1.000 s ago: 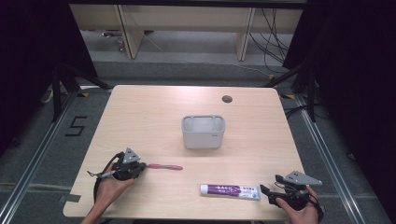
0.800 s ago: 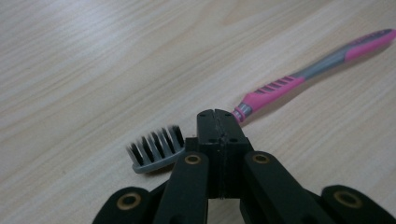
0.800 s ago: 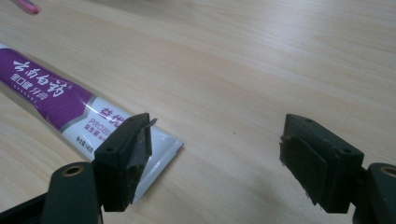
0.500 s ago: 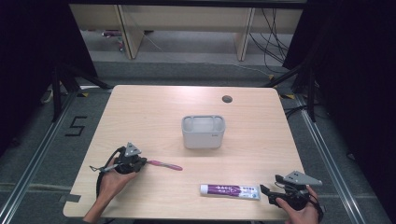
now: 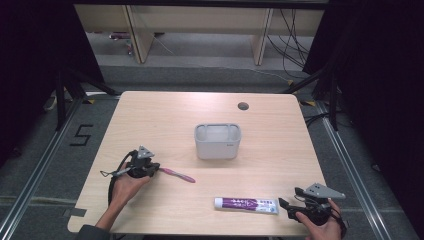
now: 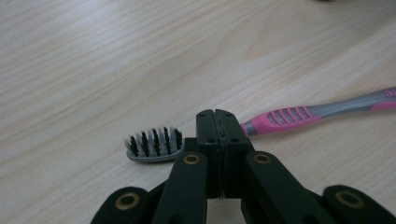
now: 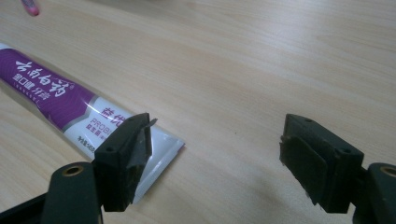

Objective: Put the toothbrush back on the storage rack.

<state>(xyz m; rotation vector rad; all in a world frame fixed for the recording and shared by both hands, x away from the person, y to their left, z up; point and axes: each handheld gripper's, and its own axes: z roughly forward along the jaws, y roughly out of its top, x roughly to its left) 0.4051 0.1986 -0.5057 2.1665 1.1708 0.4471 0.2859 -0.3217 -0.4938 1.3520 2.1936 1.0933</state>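
At the near left of the desk [image 5: 165, 115], the left claw [image 5: 150, 170] stands clamped on the neck of a pink and grey toothbrush [image 5: 176, 174]; its jaws are together with the neck pinched between them. In the left gripper view the same left claw [image 6: 223, 122] hides the neck, the bristled head [image 6: 154, 144] projects to one side just above the wood, and the ribbed pink handle [image 6: 299, 115] runs off to the other.

At the near right, the right claw [image 5: 283, 204] rests with its jaws wide apart and nothing between them. It sits just beside the crimped end of a purple and white toothpaste tube [image 5: 246, 205], which lies flat on the desk.

Judgement: the grasp on the brush is made, and the carry is the step in hand. A grey open-topped holder [image 5: 217, 141] stands at mid-desk, well apart from both claws. The next move likely calls for lifting the brush clear and tipping it upright over that holder.

The high view gives the holder and the layout of all items. The right gripper view gives what it cannot: the tube [image 7: 70, 109] lying beside one pad [image 7: 135, 149], outside the gap.
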